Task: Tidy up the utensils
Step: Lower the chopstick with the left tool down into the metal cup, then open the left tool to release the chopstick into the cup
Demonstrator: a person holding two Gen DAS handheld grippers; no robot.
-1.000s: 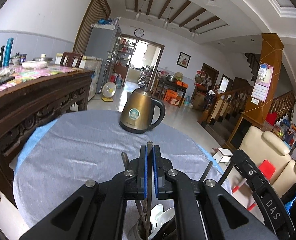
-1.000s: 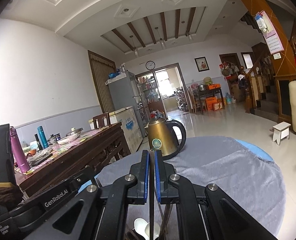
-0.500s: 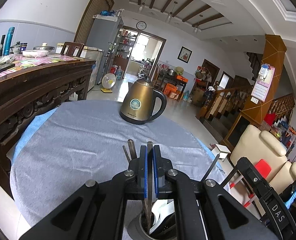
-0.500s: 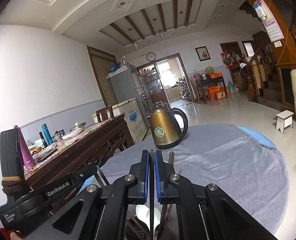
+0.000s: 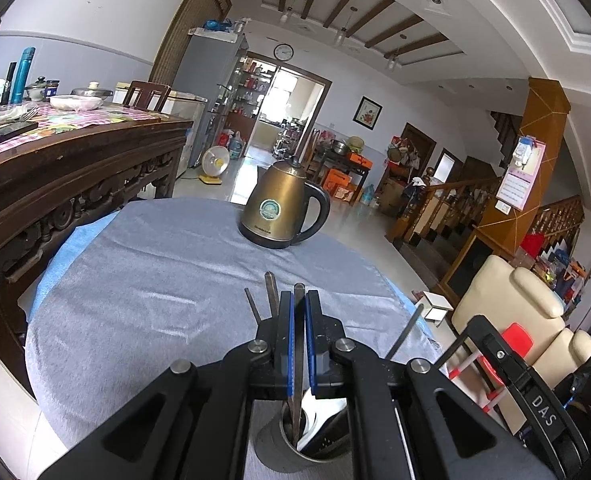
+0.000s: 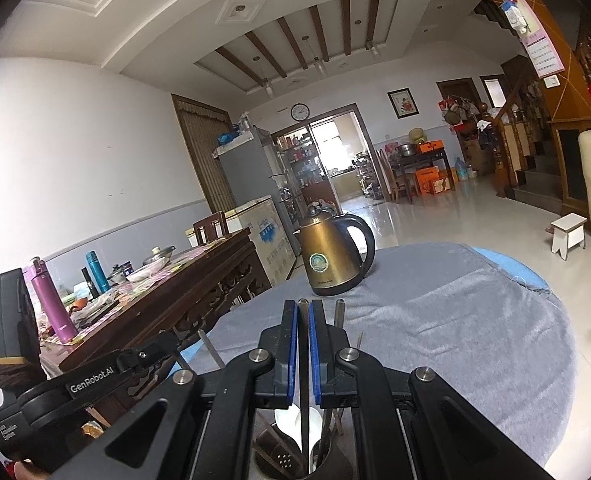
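A metal utensil holder (image 5: 319,454) stands on the grey-clothed round table (image 5: 155,280), right below both grippers. My left gripper (image 5: 298,296) is shut on a flat metal utensil handle (image 5: 298,292) that runs down into the holder. Beside it, other handles (image 5: 272,300) stick up, and a white spoon (image 5: 315,420) lies in the holder. In the right wrist view, my right gripper (image 6: 303,304) is shut on a thin metal utensil handle (image 6: 303,408) that reaches down into the same holder (image 6: 271,460), next to the white spoon (image 6: 289,420). What kind of utensil each handle belongs to is hidden.
A bronze kettle (image 5: 283,208) stands at the table's far side. A carved wooden sideboard (image 5: 55,184) crowded with bottles and dishes runs along the left. A cream armchair (image 5: 527,312) and a small white stool (image 6: 569,230) stand on the floor to the right.
Both views have tipped a little downward, so more of the holder shows under the jaws. More handles have come into sight beside the left fingers. Both grips are unchanged.
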